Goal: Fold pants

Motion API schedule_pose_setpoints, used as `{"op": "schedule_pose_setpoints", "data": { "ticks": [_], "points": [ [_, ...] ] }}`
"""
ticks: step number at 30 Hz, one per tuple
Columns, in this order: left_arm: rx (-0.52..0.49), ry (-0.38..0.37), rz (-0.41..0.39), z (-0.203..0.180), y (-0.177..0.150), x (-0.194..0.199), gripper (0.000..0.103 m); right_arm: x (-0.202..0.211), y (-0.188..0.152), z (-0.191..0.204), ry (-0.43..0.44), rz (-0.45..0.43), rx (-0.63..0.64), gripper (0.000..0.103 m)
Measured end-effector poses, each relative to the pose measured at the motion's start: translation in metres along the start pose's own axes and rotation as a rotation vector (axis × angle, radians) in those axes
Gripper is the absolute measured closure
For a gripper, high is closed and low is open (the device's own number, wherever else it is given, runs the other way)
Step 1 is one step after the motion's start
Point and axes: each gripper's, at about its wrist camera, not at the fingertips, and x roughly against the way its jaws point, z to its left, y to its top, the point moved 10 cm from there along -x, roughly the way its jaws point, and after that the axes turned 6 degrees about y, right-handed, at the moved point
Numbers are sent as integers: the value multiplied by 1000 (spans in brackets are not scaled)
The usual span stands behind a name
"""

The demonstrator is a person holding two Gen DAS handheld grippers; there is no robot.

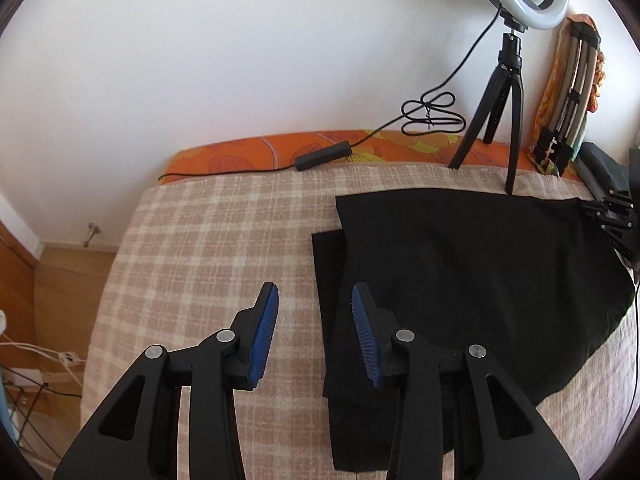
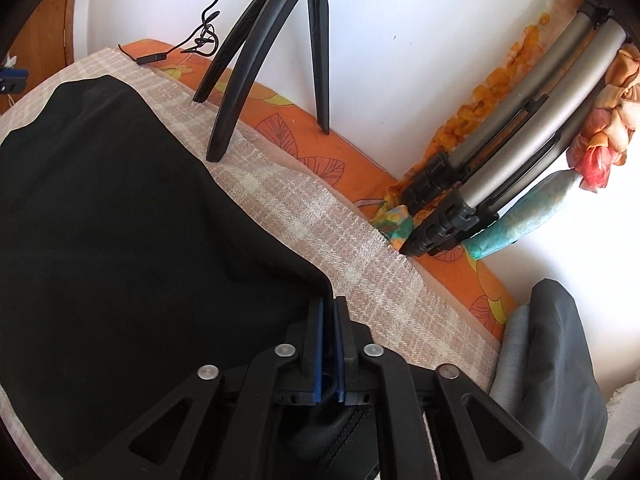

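Black pants [image 1: 460, 272] lie folded on a beige checked blanket [image 1: 200, 260], with a lower layer showing along their left edge. My left gripper [image 1: 315, 300] hovers over that left edge, open, with nothing between its blue pads. In the right wrist view the pants [image 2: 140, 240] fill the left half. My right gripper [image 2: 330, 308] sits at their far right corner, its pads a narrow gap apart. The fabric corner ends right at the fingertips, and the pads do not press on it. Black linkage at the pants' right corner [image 1: 612, 220] is probably that same gripper.
A ring light on a black tripod [image 1: 496, 120] stands at the blanket's far edge, just behind the pants, with its cable [image 1: 432, 114] trailing left. A folded silver tripod [image 2: 500, 168] and coloured cloths lean on the wall. Grey fabric [image 2: 560, 360] lies at the right. The bed drops to the floor [image 1: 60, 280] on the left.
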Motion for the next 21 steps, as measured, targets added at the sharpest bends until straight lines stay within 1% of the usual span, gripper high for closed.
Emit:
{"op": "schedule_pose_setpoints", "data": {
  "ticks": [1, 2, 4, 6, 8, 10, 12, 13, 14, 15, 17, 19, 21],
  "points": [
    [-6, -8, 9, -1, -10, 0, 66, 5, 3, 1, -4, -15, -9, 73],
    [-9, -20, 26, -3, -18, -2, 66, 13, 6, 1, -7, -38, -19, 64],
    [4, -64, 76, -7, -34, -8, 66, 29, 11, 5, -4, -77, -42, 63],
    [38, -88, 111, -7, -43, -16, 66, 48, 17, 22, 25, -121, -46, 62],
    [62, -102, 126, -9, -46, -21, 66, 67, 22, 49, 90, -160, -29, 62],
    [70, -123, 123, -14, -48, -23, 66, 84, 25, 85, 179, -183, 12, 62],
    [71, -129, 115, -18, -49, -23, 66, 101, 25, 120, 251, -203, 56, 62],
    [75, -134, 114, -20, -49, -24, 69, 106, 23, 137, 292, -206, 72, 62],
    [76, -139, 116, -22, -51, -25, 83, 110, 20, 154, 338, -207, 86, 62],
    [70, -134, 119, -24, -52, -27, 89, 114, 16, 171, 375, -202, 99, 62],
    [52, -113, 98, -25, -51, -26, 97, 116, 6, 202, 417, -184, 144, 63],
    [52, -115, 83, -25, -49, -24, 99, 109, -4, 227, 422, -157, 195, 64],
    [55, -108, 68, -23, -45, -22, 100, 98, -14, 244, 388, -126, 242, 66]
  ]
}}
